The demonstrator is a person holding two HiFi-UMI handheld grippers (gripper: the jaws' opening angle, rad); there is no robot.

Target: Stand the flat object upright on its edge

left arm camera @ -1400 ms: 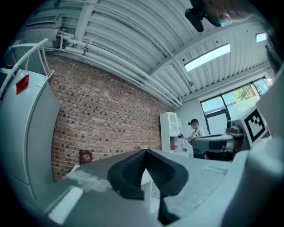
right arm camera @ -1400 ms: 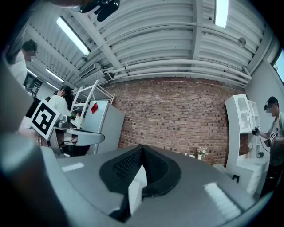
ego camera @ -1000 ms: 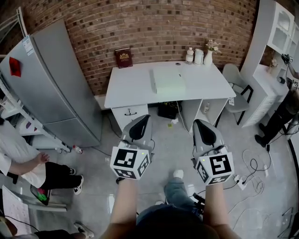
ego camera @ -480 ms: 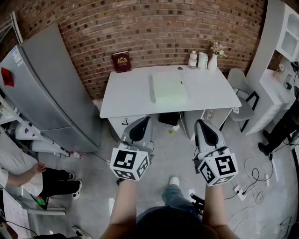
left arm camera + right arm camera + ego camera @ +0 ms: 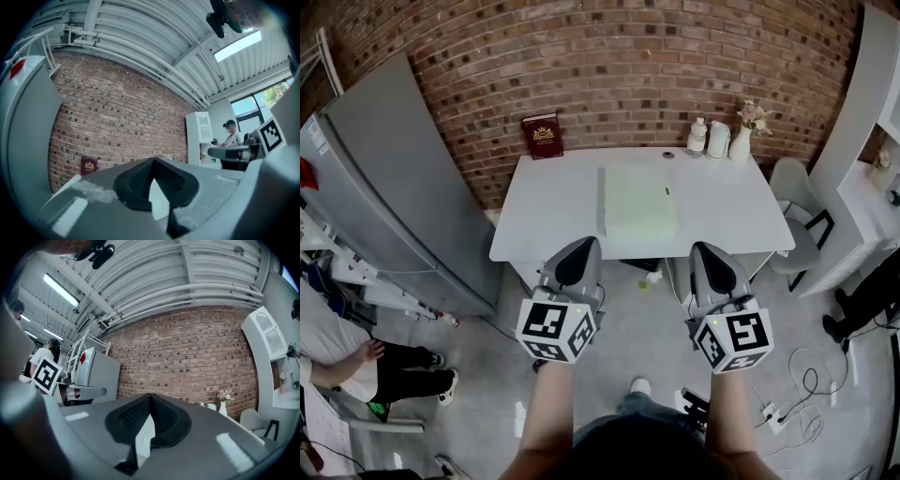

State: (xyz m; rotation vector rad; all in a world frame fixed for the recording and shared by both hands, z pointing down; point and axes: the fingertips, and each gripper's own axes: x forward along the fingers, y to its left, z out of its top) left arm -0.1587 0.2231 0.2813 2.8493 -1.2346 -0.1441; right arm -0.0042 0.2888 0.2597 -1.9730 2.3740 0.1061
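A pale green flat object (image 5: pixel 637 201) lies flat in the middle of the white table (image 5: pixel 548 211). Both grippers hang level over the floor, just short of the table's near edge. My left gripper (image 5: pixel 580 247) is shut with nothing in it, in front of the table's left half. My right gripper (image 5: pixel 711 251) is also shut and empty, in front of the right half. In the left gripper view the left gripper (image 5: pixel 153 165) has its dark pads together. The right gripper (image 5: pixel 148 400) looks the same in its own view. Neither gripper view shows the green object.
A dark red book (image 5: pixel 543 136) leans upright on the brick wall at the table's back left. Small bottles (image 5: pixel 709 139) and a flower vase (image 5: pixel 744 139) stand back right. A grey fridge (image 5: pixel 389 187) is left, a chair (image 5: pixel 795 187) right, cables (image 5: pixel 797 412) on the floor.
The table and wall have drawn closer and slid down the head view as I walk forward. Both grippers have advanced with me to the table's front edge, still shut.
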